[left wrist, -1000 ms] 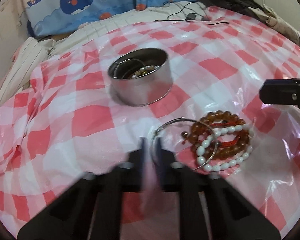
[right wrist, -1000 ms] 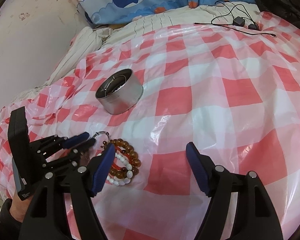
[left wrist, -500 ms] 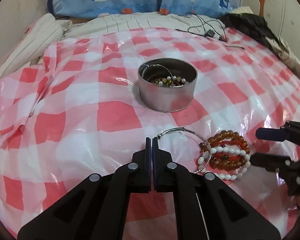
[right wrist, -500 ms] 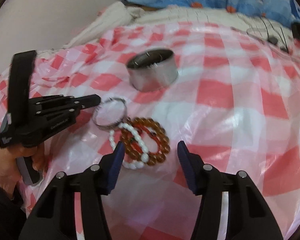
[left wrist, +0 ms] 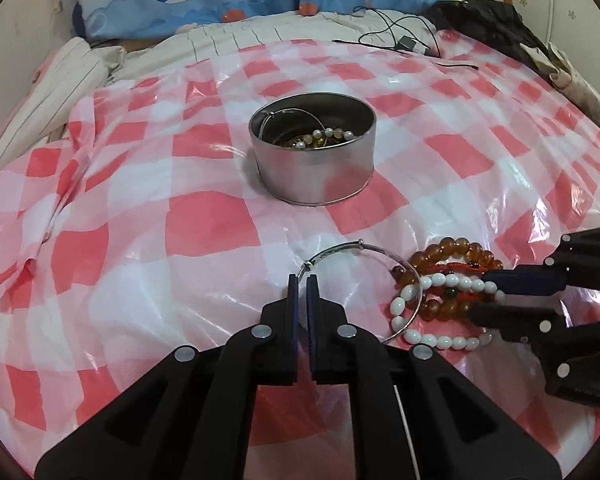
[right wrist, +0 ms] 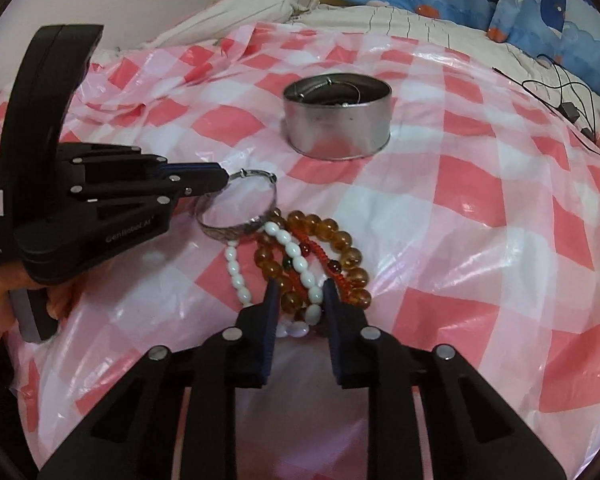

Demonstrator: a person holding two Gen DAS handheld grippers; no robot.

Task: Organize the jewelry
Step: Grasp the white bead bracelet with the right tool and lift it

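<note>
Pinching the bangle (left wrist: 364, 280), the left gripper (left wrist: 302, 280) is holding its jaws nearly closed on the thin rim at the near-left edge; only a slit is showing between the pads. Gripping there is probably meant to lift the bangle off the pile without dragging beads along, since its far side is lying against the bead bracelets.

The right gripper (right wrist: 298, 286) is reaching in from the opposite side, jaws partly closed around a bunch of strands: white beads (right wrist: 296, 256) and amber beads (right wrist: 324, 236) are sitting between the pads. Whether the pads are already pressing on them is hard to tell. It looks like this gripper is either pinning the pile so the bangle can come free or taking the beads as its own load.

The tin (left wrist: 314, 154) is standing upright on the checked cloth (left wrist: 140, 240), well apart from the pile and beyond it, already holding another bangle and some beads. That is likely the destination for everything loose. The red cord (right wrist: 314, 250) is tangling through the amber beads, so strands may be coming up together.
</note>
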